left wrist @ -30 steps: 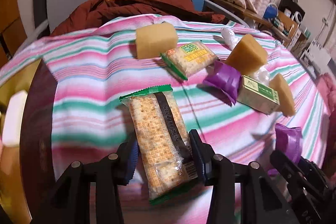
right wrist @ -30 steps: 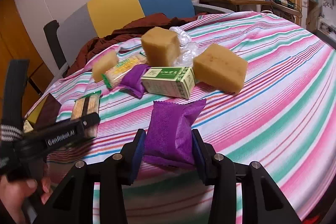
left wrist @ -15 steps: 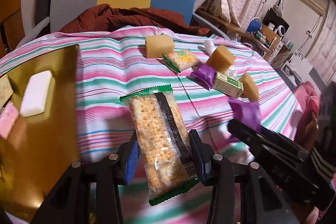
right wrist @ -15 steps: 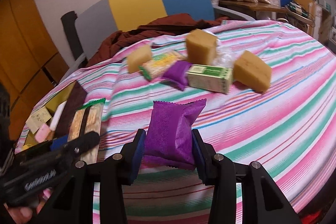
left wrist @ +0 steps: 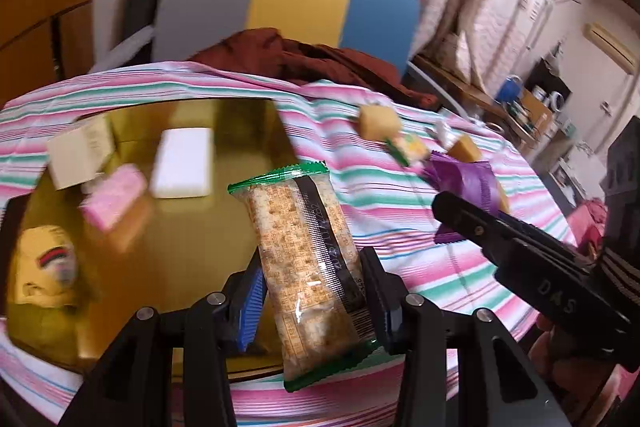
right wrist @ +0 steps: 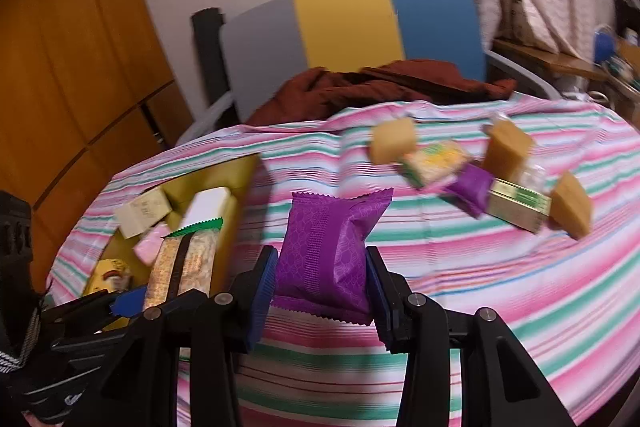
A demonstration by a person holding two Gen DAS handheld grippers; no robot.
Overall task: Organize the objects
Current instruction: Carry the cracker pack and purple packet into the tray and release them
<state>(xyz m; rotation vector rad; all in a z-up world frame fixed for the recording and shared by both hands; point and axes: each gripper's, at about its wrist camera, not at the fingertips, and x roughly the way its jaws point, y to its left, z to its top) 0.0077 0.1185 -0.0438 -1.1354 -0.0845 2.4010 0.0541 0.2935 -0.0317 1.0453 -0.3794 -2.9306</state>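
1. The striped tablecloth (left wrist: 384, 195) now shows a gold tray (left wrist: 168, 227), unseen a second ago.
2. The left gripper (left wrist: 312, 301) still clamps the cracker packet (left wrist: 304, 267), now at the tray's edge.
3. The right gripper (right wrist: 320, 291) still grips the purple pouch (right wrist: 328, 251), carried toward the tray.

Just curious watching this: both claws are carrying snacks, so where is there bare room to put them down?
The near part of the gold tray, in front of the white bar and pink packet, is bare. So is the striped cloth between the tray and the far snack cluster, which is crowded.
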